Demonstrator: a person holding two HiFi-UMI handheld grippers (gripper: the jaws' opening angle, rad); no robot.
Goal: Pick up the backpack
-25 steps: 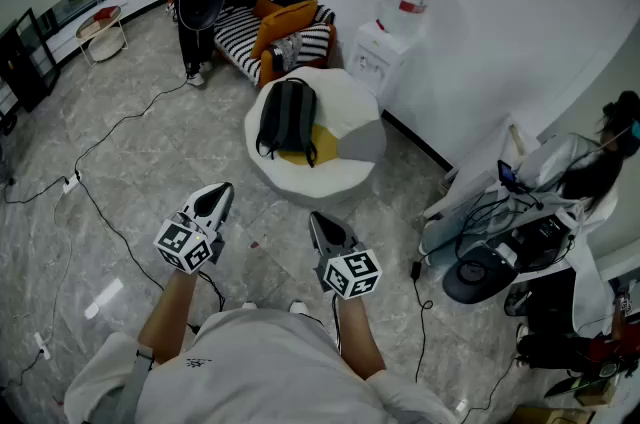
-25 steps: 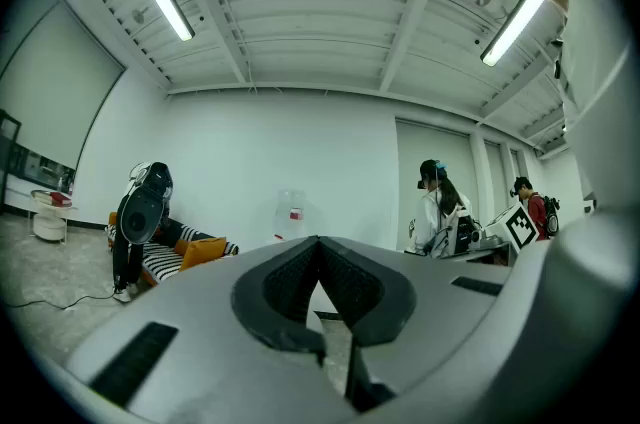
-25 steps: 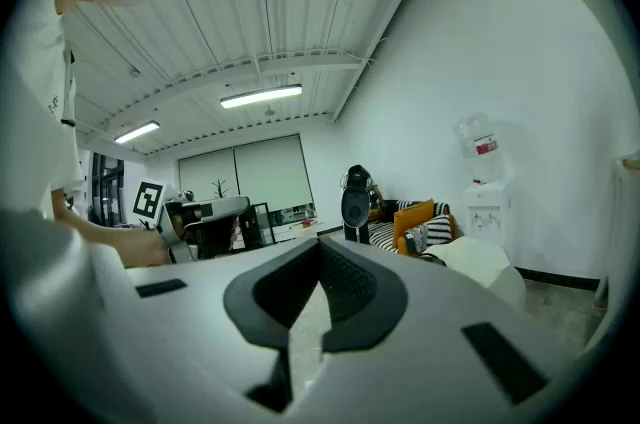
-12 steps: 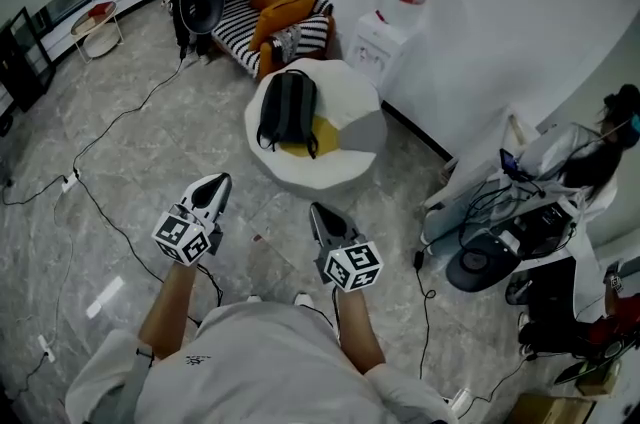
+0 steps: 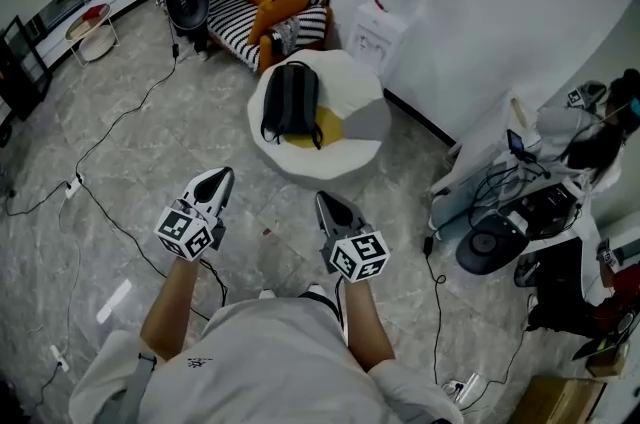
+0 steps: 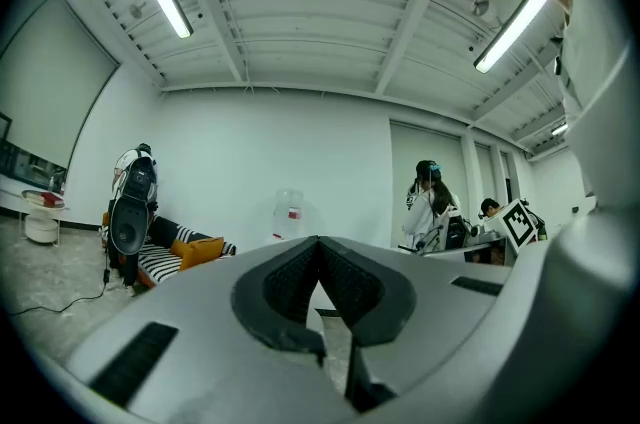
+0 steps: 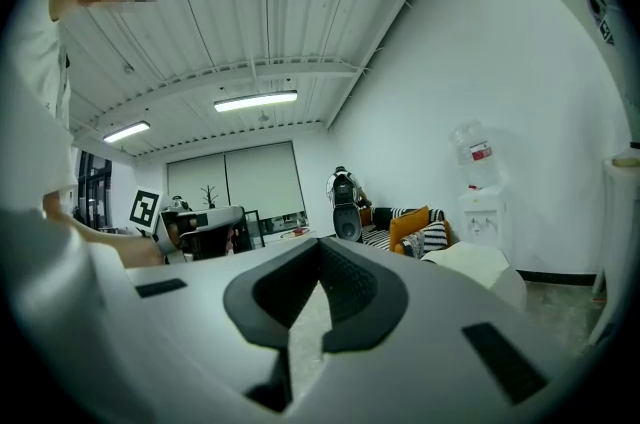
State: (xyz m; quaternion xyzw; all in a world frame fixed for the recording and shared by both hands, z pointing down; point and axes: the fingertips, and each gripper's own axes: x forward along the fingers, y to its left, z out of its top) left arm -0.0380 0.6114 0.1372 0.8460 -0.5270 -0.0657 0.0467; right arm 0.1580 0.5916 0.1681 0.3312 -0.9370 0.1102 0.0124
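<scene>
Head cam: high, steep down. Gripper cams: low, level, fwd. All share striped sofa [image 5: 232, 12].

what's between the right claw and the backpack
In the head view, only bare marble floor and the front of the white pouf that the backpack lies on separate it from the right claw.

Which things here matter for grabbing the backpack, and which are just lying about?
Job:
- backpack, lying on the pouf
- left gripper and right gripper, both shut and empty, short of the pouf

Lying about:
- striped sofa
- water dispenser
- floor cables
- side table
- desk with gear
</scene>
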